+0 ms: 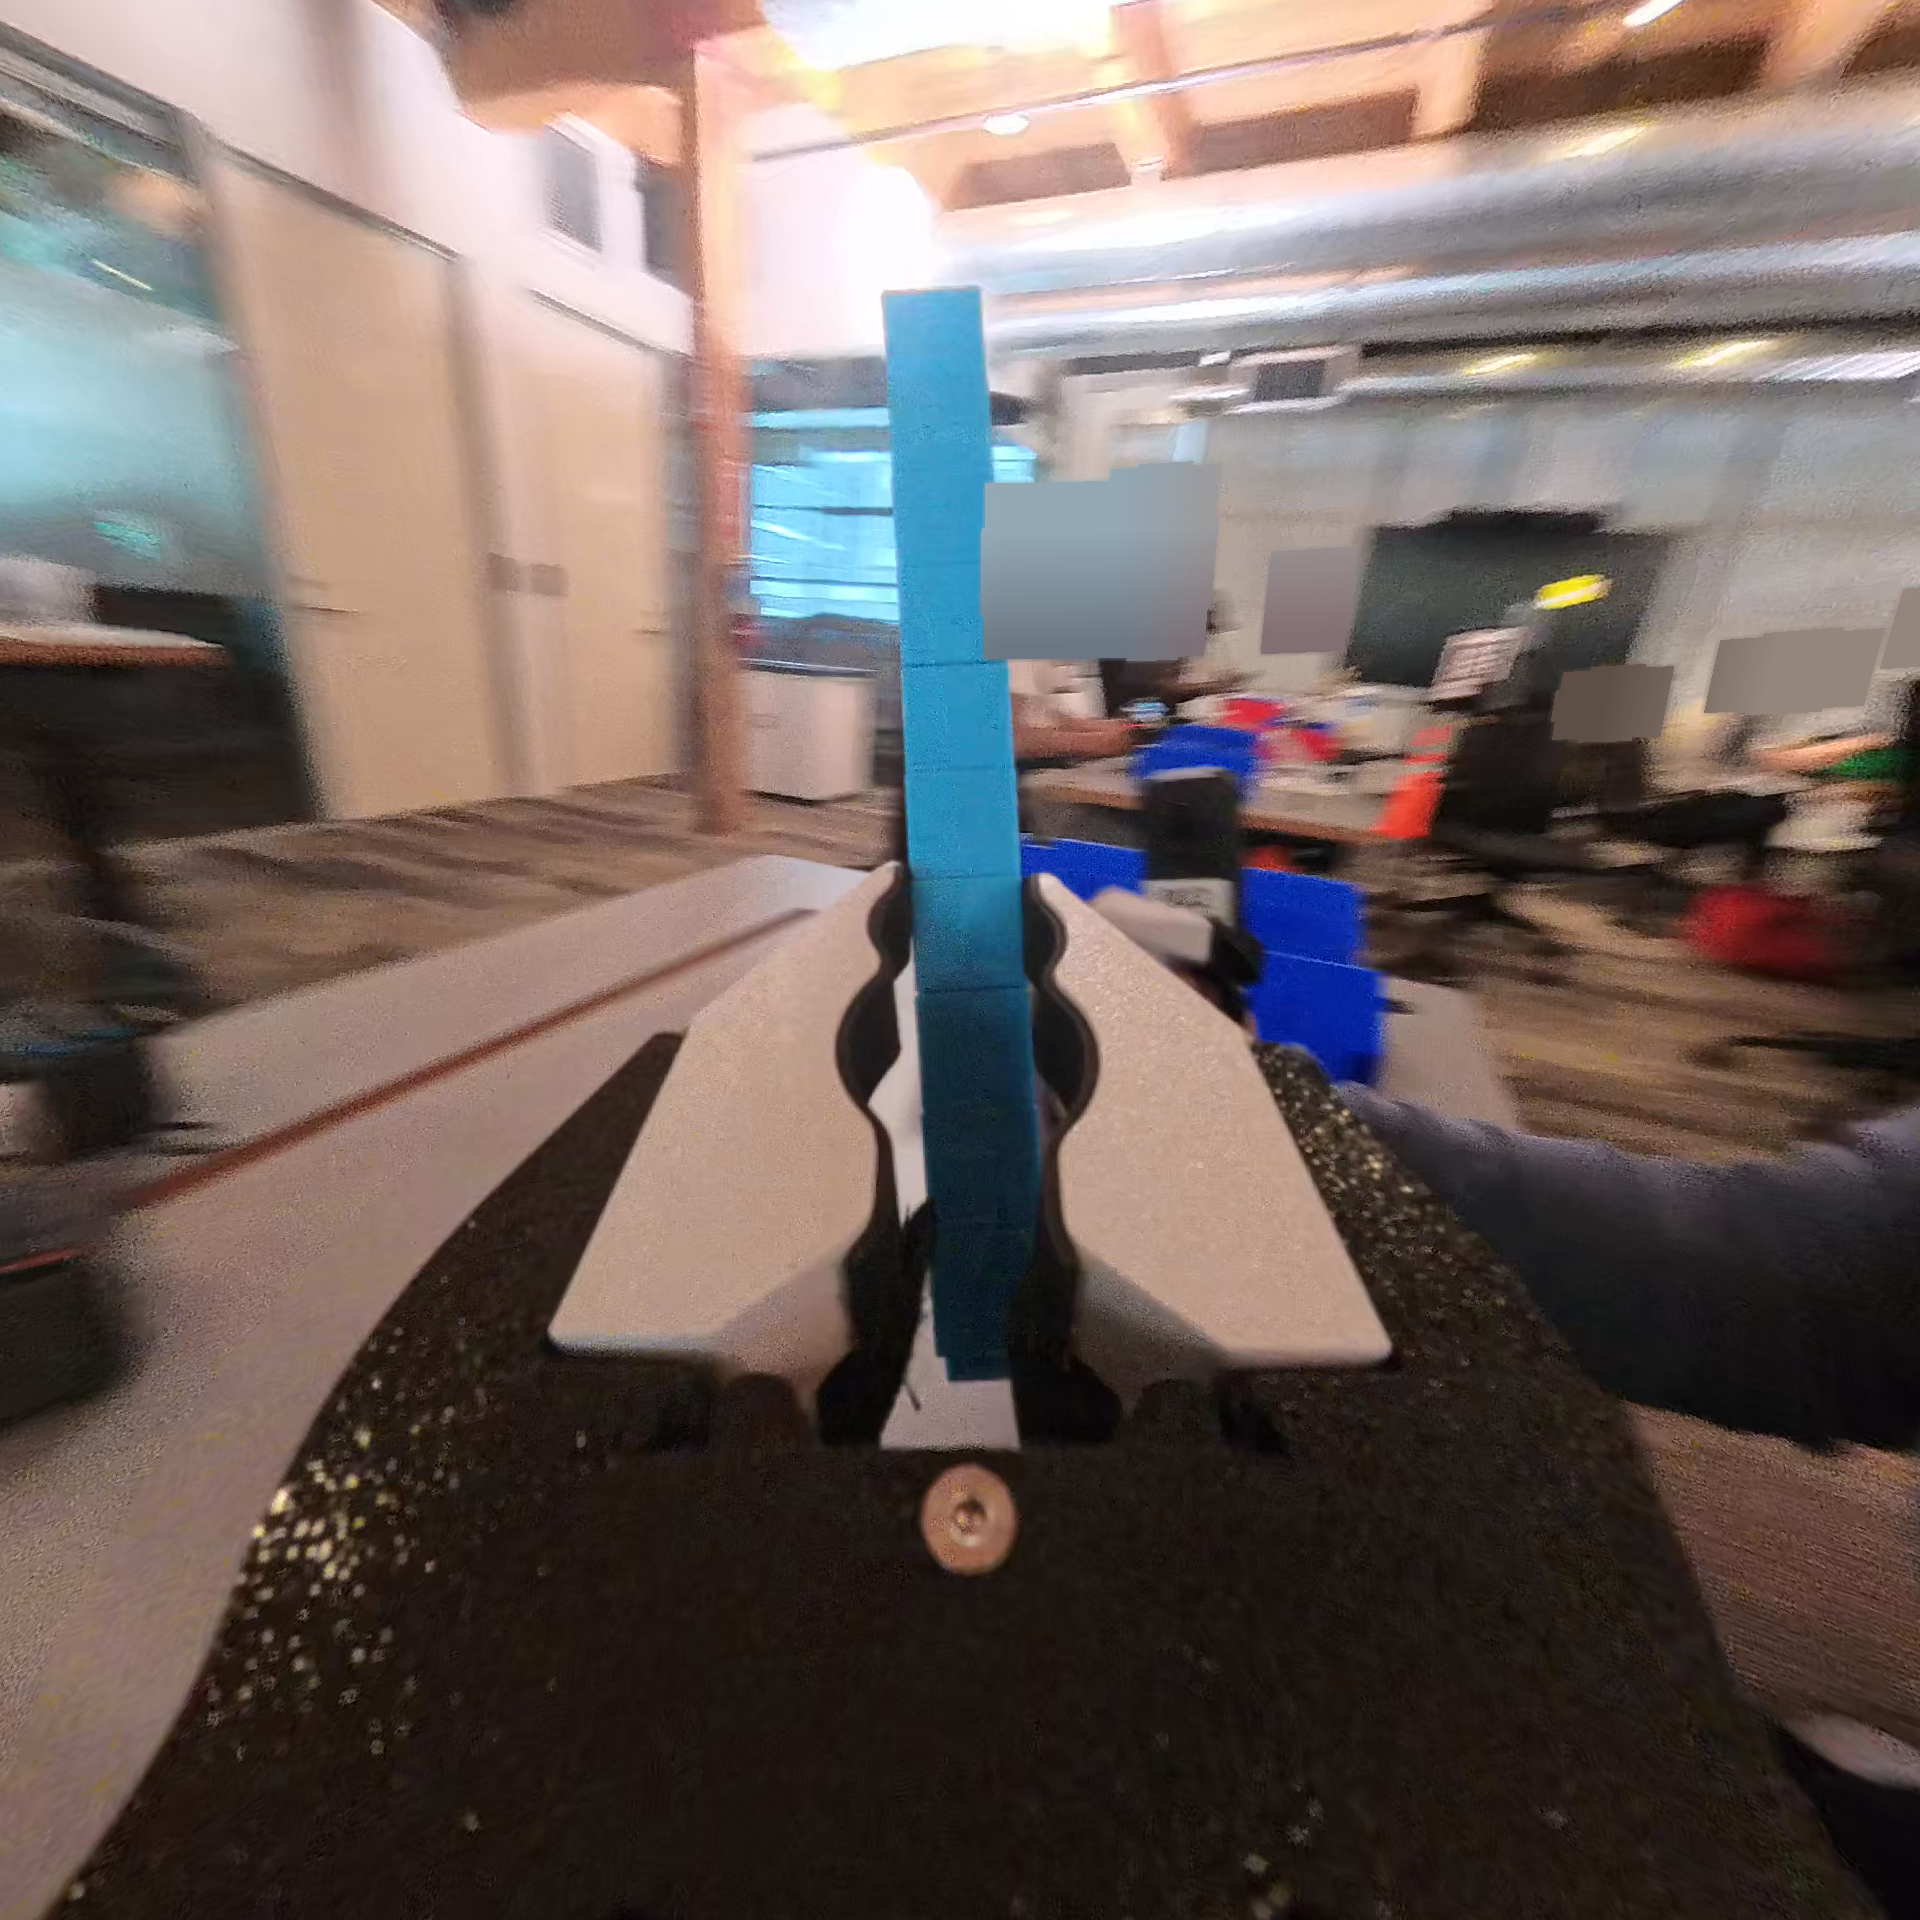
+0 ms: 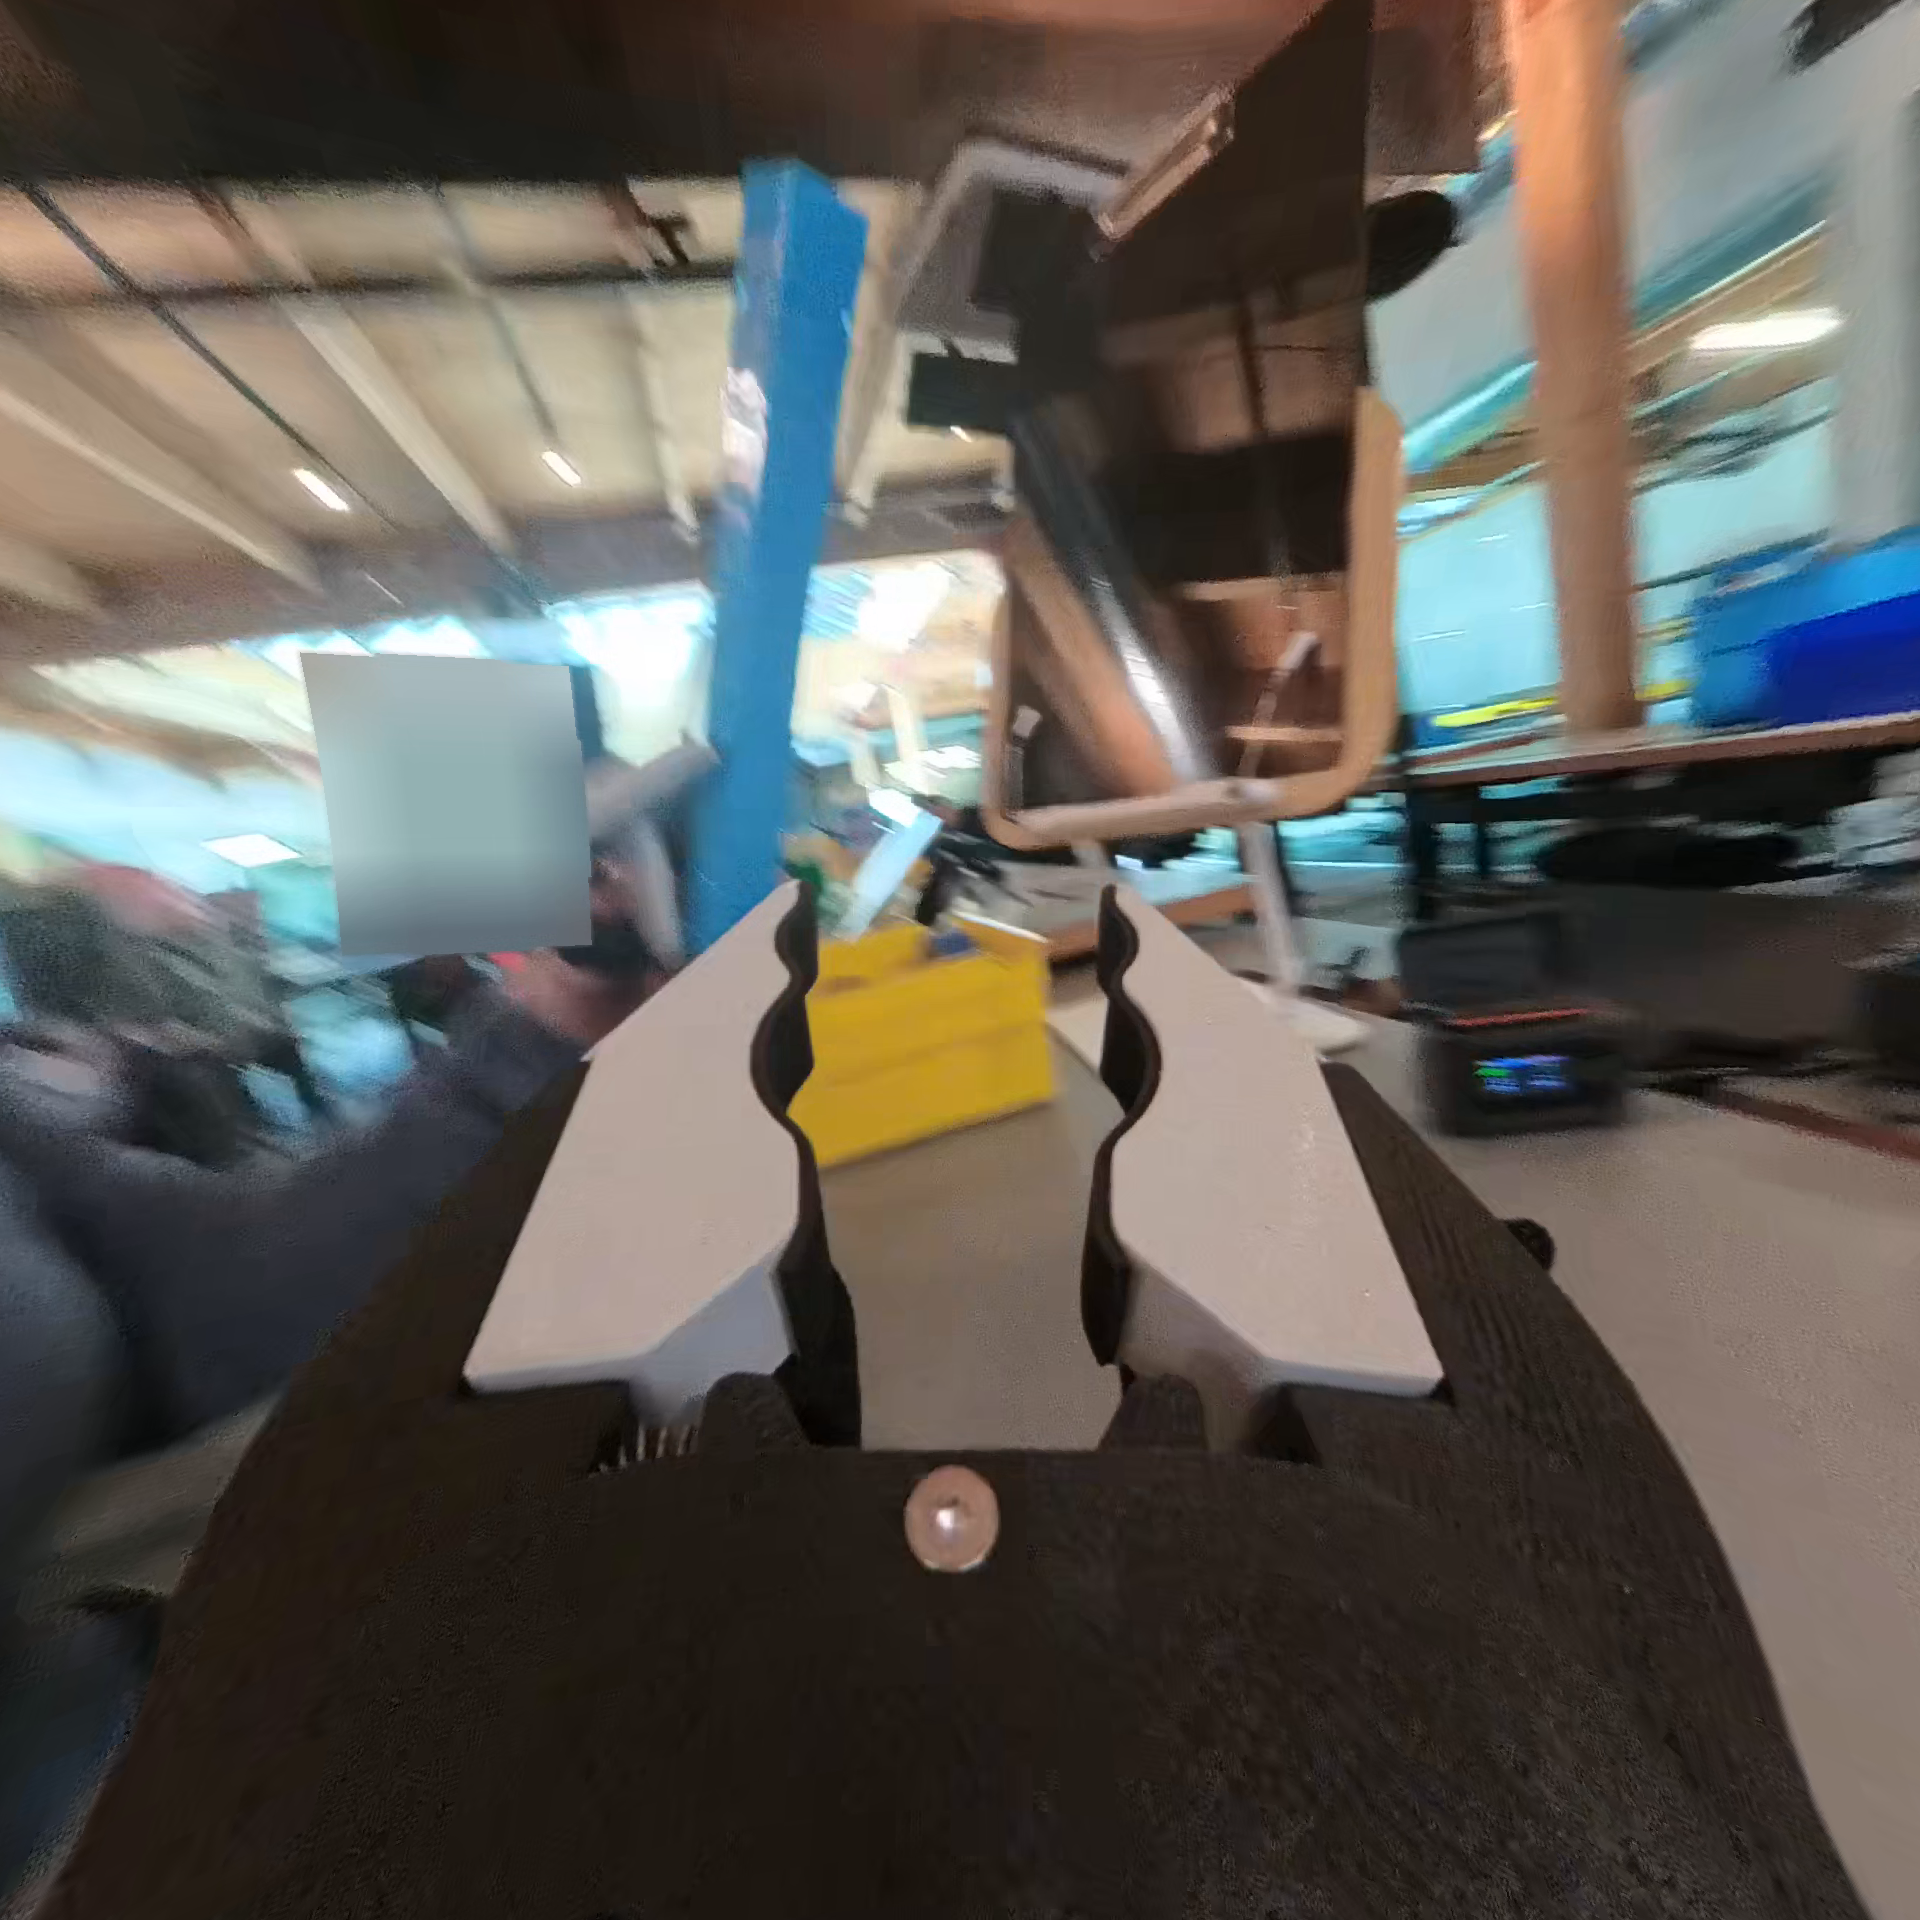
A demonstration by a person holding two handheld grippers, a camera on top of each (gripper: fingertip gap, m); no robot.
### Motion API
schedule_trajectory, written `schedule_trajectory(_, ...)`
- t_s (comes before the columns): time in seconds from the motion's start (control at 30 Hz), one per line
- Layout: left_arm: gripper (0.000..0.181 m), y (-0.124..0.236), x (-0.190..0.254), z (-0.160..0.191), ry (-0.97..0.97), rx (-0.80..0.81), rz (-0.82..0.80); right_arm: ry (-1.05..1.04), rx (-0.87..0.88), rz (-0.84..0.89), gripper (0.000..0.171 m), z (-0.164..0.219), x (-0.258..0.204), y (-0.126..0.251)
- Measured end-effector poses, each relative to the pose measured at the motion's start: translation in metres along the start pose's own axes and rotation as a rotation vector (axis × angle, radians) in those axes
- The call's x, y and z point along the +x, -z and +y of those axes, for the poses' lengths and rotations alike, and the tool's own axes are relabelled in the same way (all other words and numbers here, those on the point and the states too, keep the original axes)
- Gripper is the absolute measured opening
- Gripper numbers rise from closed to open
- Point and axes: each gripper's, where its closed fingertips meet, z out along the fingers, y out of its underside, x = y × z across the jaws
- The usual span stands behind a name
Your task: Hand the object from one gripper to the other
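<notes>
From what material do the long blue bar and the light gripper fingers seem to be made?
The blue bar, held upright in the left gripper, looks like matte plastic or foam. It is built of stacked cube segments with faint seams and shows no gloss. The fingers look like matte light grey printed plastic with a fine grainy surface. Their wavy dark inner pads are possibly rubber, though this is uncertain.

Blue bar's (image 1: 961,727) lower end sits hidden between the fingers (image 1: 769,1122)
</notes>
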Motion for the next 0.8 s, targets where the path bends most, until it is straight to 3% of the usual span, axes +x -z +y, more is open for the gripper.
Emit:
schedule_trajectory(0.1,0.019,-0.018,0.009,0.027,0.185,0.015,0.234,-0.129,0.019,-0.098,0.062,-0.016,-0.016,0.002)
schedule_trajectory(0.23,0.019,-0.033,0.013,0.058,0.277,-0.035,0.336,-0.128,-0.110,-0.084,0.061,0.001,-0.025,-0.010)
schedule_trajectory(0.37,0.019,-0.036,0.025,0.071,0.265,-0.087,0.397,-0.141,-0.177,-0.083,0.033,0.017,-0.022,-0.013)
schedule_trajectory(0.57,0.019,-0.038,0.030,0.087,0.285,-0.139,0.398,-0.152,-0.200,-0.132,0.021,0.020,-0.027,-0.008)
schedule_trajectory(0.7,0.058,-0.035,-0.004,0.075,0.281,-0.044,0.205,0.053,-0.141,0.003,0.020,0.006,-0.014,-0.007)
schedule_trajectory(0.8,0.074,-0.024,-0.011,0.059,0.404,0.001,0.214,0.470,-0.165,0.208,0.021,0.000,0.004,-0.001)
